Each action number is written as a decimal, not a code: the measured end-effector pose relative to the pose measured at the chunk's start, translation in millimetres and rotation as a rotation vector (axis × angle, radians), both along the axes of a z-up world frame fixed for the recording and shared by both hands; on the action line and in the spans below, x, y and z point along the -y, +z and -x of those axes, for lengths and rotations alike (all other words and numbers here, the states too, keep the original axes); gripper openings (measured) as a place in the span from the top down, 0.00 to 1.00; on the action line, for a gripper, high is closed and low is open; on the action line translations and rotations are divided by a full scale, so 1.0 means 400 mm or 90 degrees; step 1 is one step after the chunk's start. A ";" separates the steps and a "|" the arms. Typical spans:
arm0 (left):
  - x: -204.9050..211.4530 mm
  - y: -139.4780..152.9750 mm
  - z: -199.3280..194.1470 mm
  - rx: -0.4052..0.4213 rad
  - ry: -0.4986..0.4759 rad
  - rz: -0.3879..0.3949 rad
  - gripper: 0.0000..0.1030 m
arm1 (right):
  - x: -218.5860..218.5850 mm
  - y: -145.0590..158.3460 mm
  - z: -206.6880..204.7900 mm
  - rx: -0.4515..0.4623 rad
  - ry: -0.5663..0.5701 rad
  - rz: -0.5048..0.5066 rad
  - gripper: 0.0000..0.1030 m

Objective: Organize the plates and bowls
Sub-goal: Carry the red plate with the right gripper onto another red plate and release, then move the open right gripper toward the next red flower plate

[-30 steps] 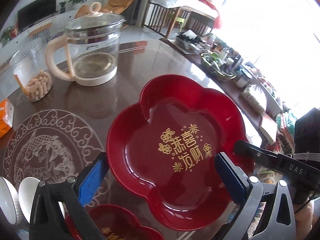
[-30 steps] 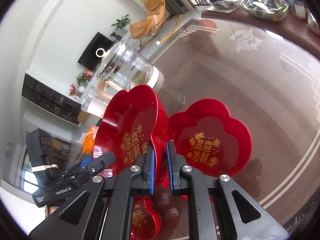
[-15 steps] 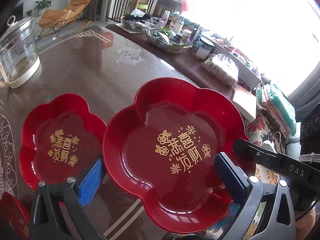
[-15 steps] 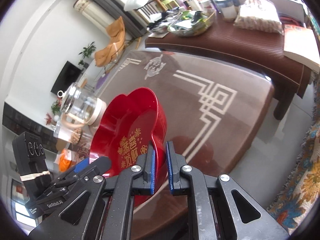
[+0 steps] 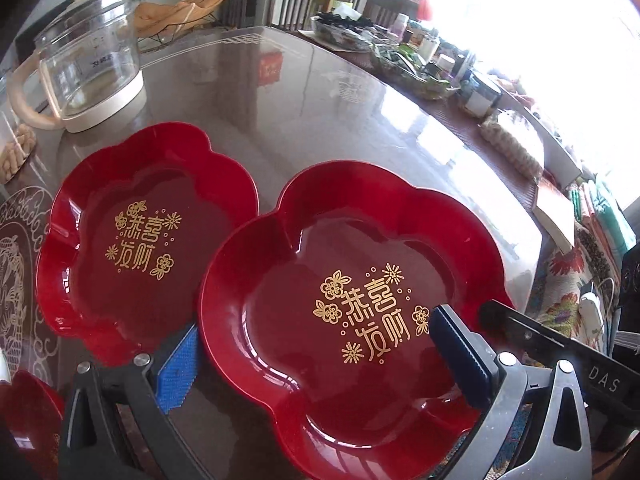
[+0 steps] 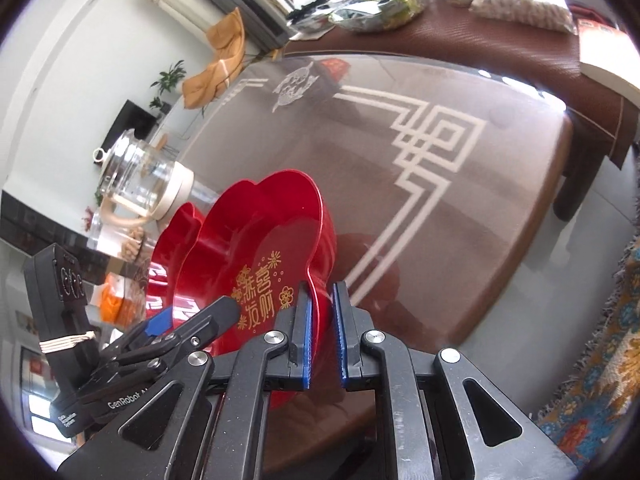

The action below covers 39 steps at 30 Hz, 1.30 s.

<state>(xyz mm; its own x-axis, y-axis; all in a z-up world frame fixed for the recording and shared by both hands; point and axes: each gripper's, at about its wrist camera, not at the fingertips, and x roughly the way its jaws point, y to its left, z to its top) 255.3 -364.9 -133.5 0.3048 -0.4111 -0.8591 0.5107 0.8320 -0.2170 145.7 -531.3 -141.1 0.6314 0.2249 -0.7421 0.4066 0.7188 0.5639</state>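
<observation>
Left wrist view: the left gripper (image 5: 316,356) has its blue-padded fingers (image 5: 180,368) spread wide, grasping nothing. The near plate (image 5: 348,312), a red flower-shaped dish with gold lettering, sits between and above them; its lower edge passes over the right pad, though I cannot tell whether plate and pad touch. A second plate (image 5: 136,236) of the same kind lies flat on the table (image 5: 320,112) just to the left, and the near plate's rim overlaps its right edge. Part of a third red dish (image 5: 28,412) shows at the lower left corner. A glass kettle (image 5: 84,60) with a cream handle stands farther back on the left. The black body of the other tool crosses the lower right, beside the near plate's rim.

Right wrist view: the right gripper (image 6: 322,332) is clenched on the near plate (image 6: 256,256), its two blue pads pinching the rim from either side. The plate is held tilted, nearly on edge, above the glossy table (image 6: 420,184) near its front edge. Behind it the second plate (image 6: 176,232) peeks out, and the kettle (image 6: 140,176) stands beyond. The left gripper (image 6: 168,324) reaches in from the lower left, one blue pad showing under the plate's lettered face.
</observation>
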 end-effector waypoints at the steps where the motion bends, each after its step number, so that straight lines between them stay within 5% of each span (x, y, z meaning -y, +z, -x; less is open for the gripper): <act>1: -0.025 -0.002 -0.018 0.001 0.012 -0.002 0.00 | -0.021 -0.005 -0.025 0.002 0.012 -0.001 0.88; 6: -0.102 -0.012 -0.063 -0.003 0.053 -0.004 0.00 | -0.106 -0.027 -0.102 0.005 0.054 -0.001 0.88; 13: -0.024 -0.046 0.004 -0.031 -0.013 0.012 0.00 | -0.071 0.002 -0.049 0.000 0.028 0.084 0.84; 15: -0.004 -0.042 0.023 -0.015 -0.009 0.000 0.00 | -0.046 0.006 -0.036 -0.012 0.017 0.112 0.72; 16: -0.004 -0.035 0.030 -0.005 -0.007 -0.003 0.00 | -0.035 0.010 -0.028 -0.018 0.013 0.122 0.46; 17: -0.008 -0.024 0.034 0.004 -0.004 -0.001 0.00 | -0.025 0.016 -0.016 -0.023 0.008 0.131 0.31; 18: -0.020 -0.011 0.039 0.010 0.000 0.001 0.00 | -0.018 0.025 -0.005 -0.022 0.003 0.138 0.30; 23: -0.177 0.121 0.087 0.064 0.049 0.073 0.00 | -0.004 0.088 0.065 -0.006 -0.038 0.151 0.31; 29: -0.475 0.253 0.214 0.159 0.102 0.171 0.00 | -0.111 0.176 0.166 0.051 -0.040 0.220 0.30; 32: -0.584 0.244 0.292 0.168 0.096 0.145 0.00 | -0.186 0.178 0.211 0.062 -0.024 0.231 0.29; 39: -0.773 0.173 0.519 0.167 0.145 -0.002 0.00 | -0.417 0.159 0.293 0.083 0.053 0.238 0.29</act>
<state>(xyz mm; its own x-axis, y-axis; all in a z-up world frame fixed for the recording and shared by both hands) 47.8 -55.8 -64.3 0.5995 -0.3051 -0.7399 0.3501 0.9313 -0.1004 28.6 -364.6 -77.5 0.7167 0.0090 -0.6973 0.2801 0.9120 0.2997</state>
